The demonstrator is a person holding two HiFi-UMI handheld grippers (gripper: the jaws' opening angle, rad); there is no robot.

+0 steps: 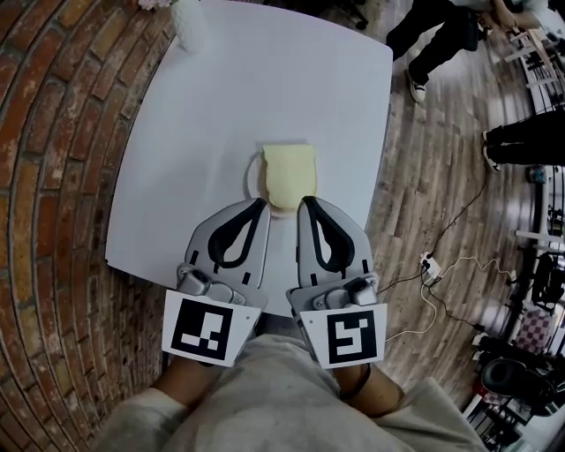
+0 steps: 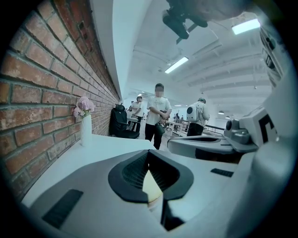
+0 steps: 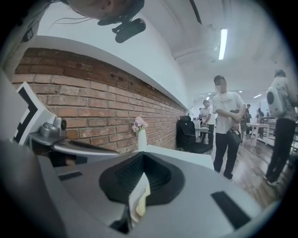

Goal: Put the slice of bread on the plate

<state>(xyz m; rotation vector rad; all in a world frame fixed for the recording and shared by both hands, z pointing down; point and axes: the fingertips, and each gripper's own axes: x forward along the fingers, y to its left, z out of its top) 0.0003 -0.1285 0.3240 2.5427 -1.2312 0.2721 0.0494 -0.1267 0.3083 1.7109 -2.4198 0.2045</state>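
Beyond right claw, perhaps below: bread

Head view steep down on table; gripper views share vase.

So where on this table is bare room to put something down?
Bare: the far half between vase and bread, and both sides of the plate. Crowded: the near edge, where left gripper and right gripper point at the bread.

white table, flower vase, brick wall
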